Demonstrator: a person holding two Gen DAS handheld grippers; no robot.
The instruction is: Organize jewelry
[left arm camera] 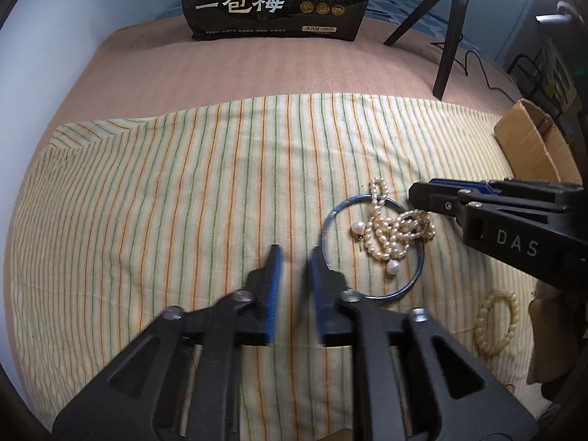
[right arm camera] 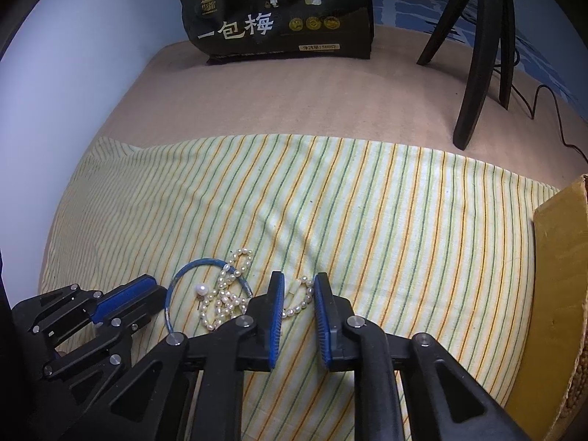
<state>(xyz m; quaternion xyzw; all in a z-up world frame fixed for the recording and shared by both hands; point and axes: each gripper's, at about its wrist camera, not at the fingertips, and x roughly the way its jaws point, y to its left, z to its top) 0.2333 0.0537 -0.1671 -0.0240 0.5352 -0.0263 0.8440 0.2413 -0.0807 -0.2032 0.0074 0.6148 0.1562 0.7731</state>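
The right gripper (right arm camera: pixel 298 286) is hanging over the pearl strand (right arm camera: pixel 228 303) — a loop lying between its slightly parted, unpinching pads. The left gripper (left arm camera: pixel 294 257), parted and empty, is sitting beside the blue bangle (left arm camera: pixel 371 246).

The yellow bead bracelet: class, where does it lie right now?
In the left wrist view the yellow bead bracelet lies alone on the striped cloth, lower right, beyond the blue bangle and below the right gripper.

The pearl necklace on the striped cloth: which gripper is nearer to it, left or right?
Right. The right gripper has a loop of the pearl necklace between its fingers. The left gripper is beside the blue bangle, apart from the pearls.
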